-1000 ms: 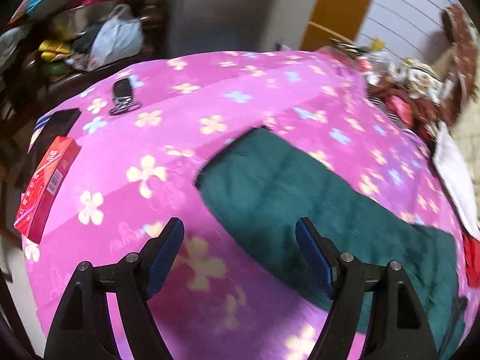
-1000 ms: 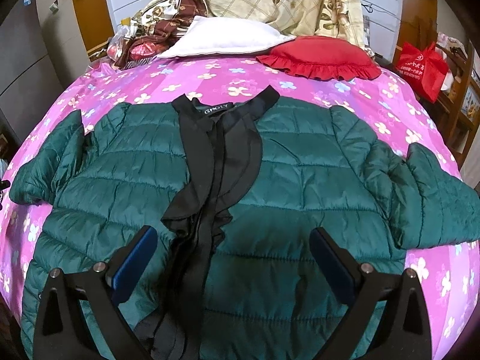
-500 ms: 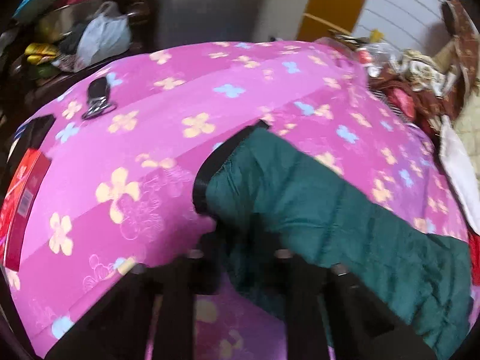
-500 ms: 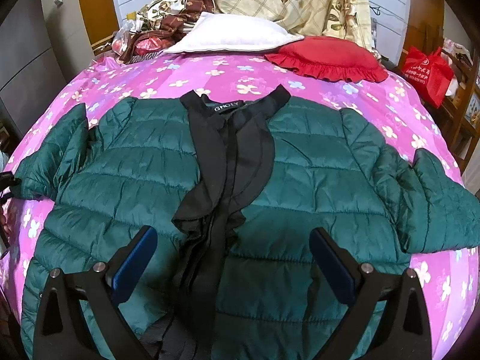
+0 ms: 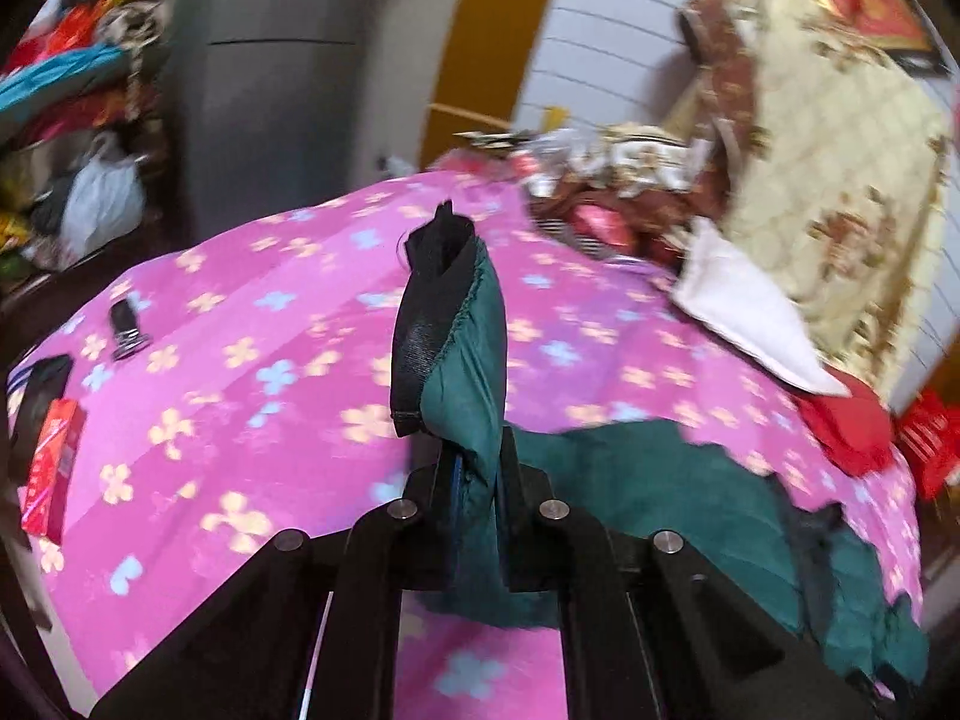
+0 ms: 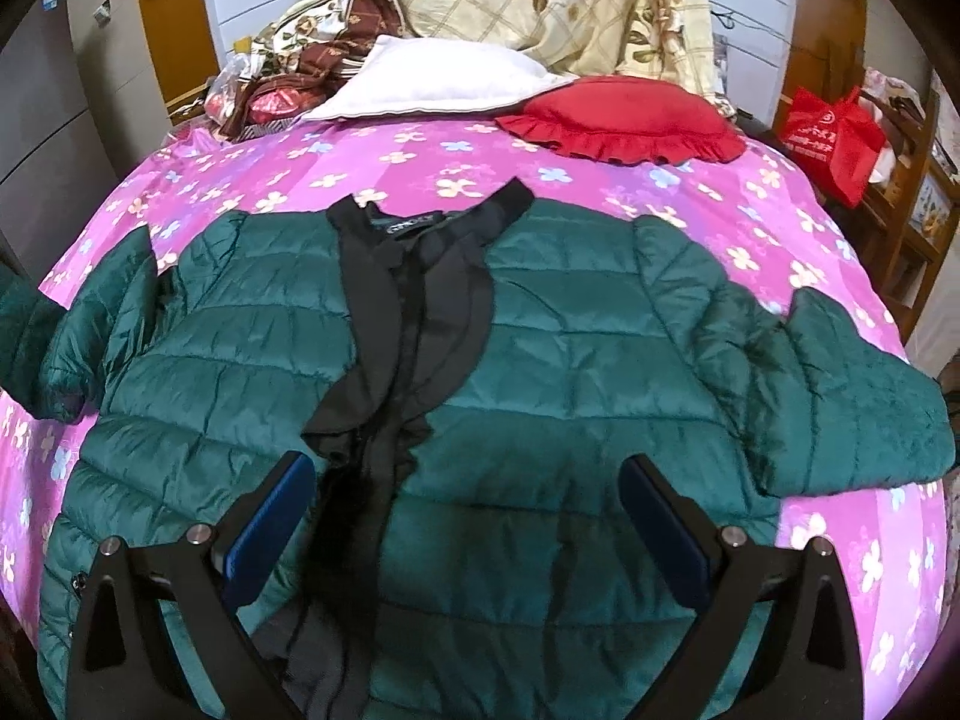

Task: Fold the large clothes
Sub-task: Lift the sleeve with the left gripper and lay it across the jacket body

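A dark green quilted jacket (image 6: 540,396) lies face up across the pink flowered bed (image 6: 420,156), collar toward the pillows, with a black ruffled front band (image 6: 396,324) running down its middle. Our left gripper (image 5: 474,480) is clamped on the end of one sleeve (image 5: 468,372), the black cuff (image 5: 429,312) standing up beyond the fingers and clear of the bedcover. Our right gripper (image 6: 462,516) hangs over the lower front of the jacket with its jaws wide and nothing between them.

We judge the jacket to be light and puffy, soft throughout, with a smooth shell that is likely to slide on itself and spring back open after a fold. The cuff looks like a good hold, since the band is firmer than the padding. For the body, we would pinch an edge such as the hem or shoulder seam rather than the slick padded middle. The far sleeve (image 6: 840,384) lies bent on the bed, free to be taken at its own end.
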The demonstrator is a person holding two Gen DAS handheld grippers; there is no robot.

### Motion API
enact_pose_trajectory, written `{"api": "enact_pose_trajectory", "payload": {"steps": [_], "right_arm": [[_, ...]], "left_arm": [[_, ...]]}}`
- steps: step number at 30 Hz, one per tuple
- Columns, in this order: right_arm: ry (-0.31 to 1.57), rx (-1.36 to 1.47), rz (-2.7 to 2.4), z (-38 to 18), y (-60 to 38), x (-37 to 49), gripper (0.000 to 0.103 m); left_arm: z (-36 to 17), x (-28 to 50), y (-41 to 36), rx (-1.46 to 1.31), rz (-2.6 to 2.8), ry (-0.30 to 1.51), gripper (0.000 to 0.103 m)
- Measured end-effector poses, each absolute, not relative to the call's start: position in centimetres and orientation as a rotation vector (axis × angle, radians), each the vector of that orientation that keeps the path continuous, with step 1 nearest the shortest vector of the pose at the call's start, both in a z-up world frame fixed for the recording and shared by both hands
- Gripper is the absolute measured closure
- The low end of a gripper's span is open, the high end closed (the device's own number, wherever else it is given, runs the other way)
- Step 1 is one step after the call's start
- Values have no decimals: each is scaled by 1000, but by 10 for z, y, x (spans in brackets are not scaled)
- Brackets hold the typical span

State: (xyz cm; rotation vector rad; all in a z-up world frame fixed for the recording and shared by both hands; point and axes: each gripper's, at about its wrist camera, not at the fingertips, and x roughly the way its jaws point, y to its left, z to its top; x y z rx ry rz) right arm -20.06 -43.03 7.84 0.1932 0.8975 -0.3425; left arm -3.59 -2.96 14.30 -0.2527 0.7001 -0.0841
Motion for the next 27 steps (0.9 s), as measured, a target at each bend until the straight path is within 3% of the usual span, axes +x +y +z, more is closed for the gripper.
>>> {"api": "enact_pose_trajectory", "payload": {"steps": [10,27], "right_arm": [[860,225,-390,89,-460,-229,0],[875,269,-454,74,-508,-255,0]], "left_arm": [[169,-81,-143,-102,-294,691,103],[81,-124,-318,140,-458,869,103]]}}
